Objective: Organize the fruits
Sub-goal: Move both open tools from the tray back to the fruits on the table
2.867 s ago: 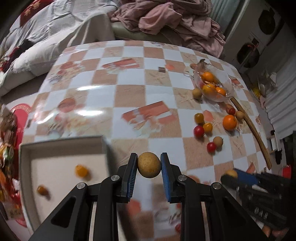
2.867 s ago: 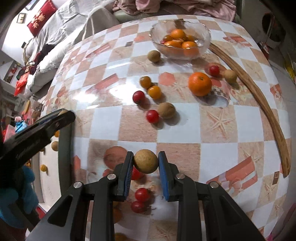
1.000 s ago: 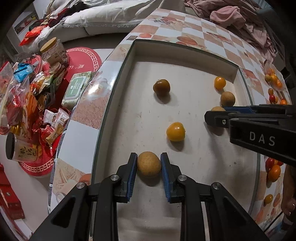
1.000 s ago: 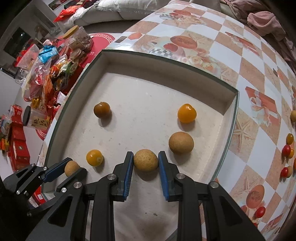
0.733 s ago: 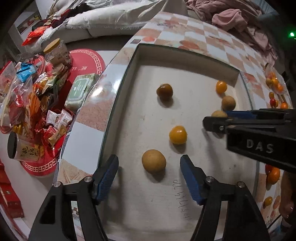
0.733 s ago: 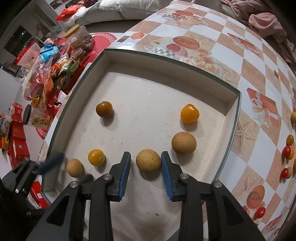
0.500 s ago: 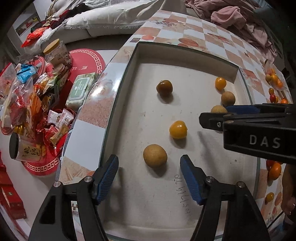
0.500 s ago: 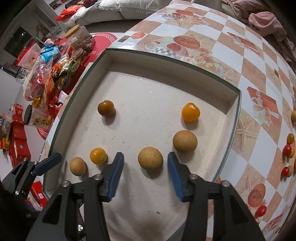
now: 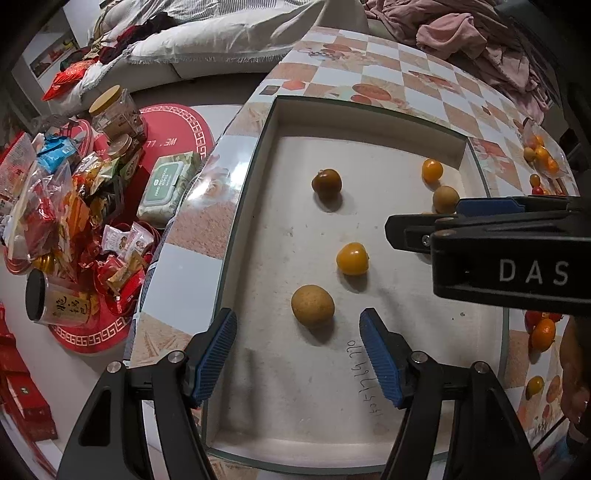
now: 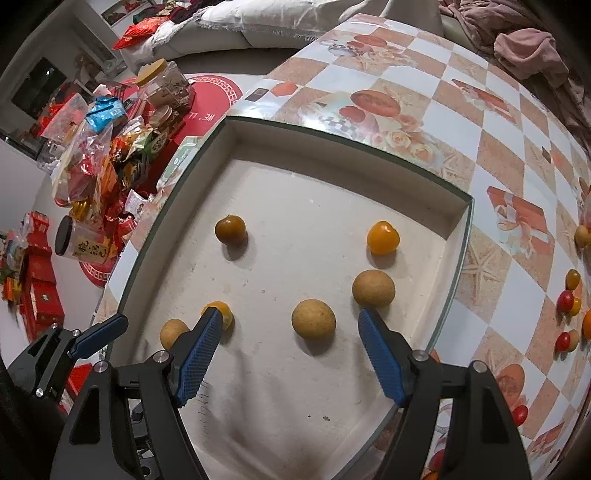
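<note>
Six fruits [image 10: 313, 319] in tray [image 10: 332, 133]

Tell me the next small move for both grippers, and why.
Probably lift both away toward the loose fruit on the table: the left hand-held gripper and right hand-held gripper are open, each with a tan fruit resting free in the tray.

Home — sofa [image 9: 207, 48], snacks [image 9: 55, 206], laundry [image 9: 461, 33]

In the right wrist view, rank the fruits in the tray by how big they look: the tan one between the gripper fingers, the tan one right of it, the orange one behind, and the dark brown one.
1. Two tan fruits: too alike to rank.
2. Orange fruit.
3. Dark brown fruit.
The last two sit farther away, so that ranking is unsure.
</note>
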